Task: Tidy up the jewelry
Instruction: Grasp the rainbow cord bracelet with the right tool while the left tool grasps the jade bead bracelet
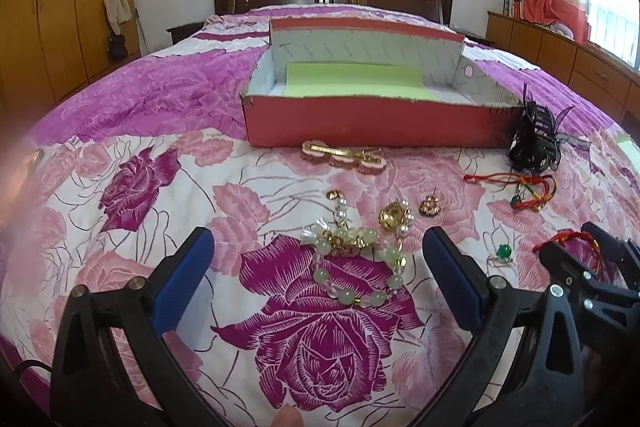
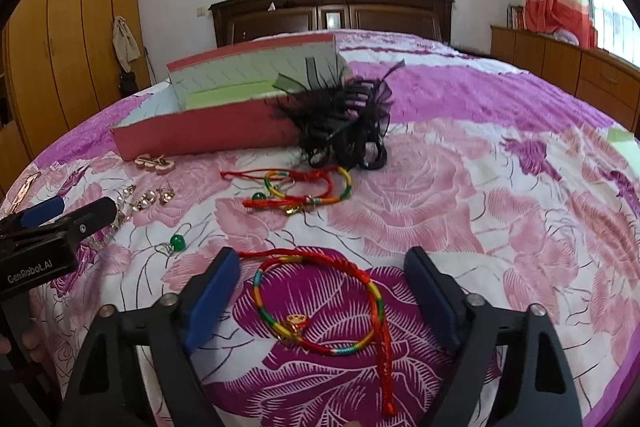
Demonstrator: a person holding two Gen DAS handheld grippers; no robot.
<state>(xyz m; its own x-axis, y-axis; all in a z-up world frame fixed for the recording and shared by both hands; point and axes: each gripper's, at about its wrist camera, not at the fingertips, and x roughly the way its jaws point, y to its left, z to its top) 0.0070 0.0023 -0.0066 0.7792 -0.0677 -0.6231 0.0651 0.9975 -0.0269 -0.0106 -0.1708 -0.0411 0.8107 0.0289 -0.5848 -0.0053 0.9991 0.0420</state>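
A: Left wrist view first. What sits between the fingers?

B: The left gripper (image 1: 318, 259) is spread wide, jaws apart, nothing pressed. The green bead bracelet (image 1: 356, 267) lies in the lower centre of the frame, in the gap between the blue pads, tangled with pearl and gold pieces. My guess is the jaws straddle it so a squeeze can gather the loop.

A: And the destination?

B: The red box (image 1: 360, 125) sits at upper centre, open-topped, green lining showing. The pink hair clip (image 1: 344, 154) lies just beside its front wall, the black feather clip (image 1: 534, 143) at its right corner. The bedspread (image 1: 120, 147) to the left is bare, so that side gives free approach; the box's near wall is the edge to lift over.

A: Right wrist view?

B: The right gripper (image 2: 320, 287) is also apart, clamped on nothing. The red braided bracelet (image 2: 320, 307) lies at lower centre between its pads, tail trailing toward the bottom edge. A second red cord bracelet (image 2: 296, 187) lies near mid-frame, a green stone ring (image 2: 177, 242) at left.

A: Any crowding?

B: The left gripper's finger intrudes at the left edge, near the ring. The right half of the frame is open quilt.
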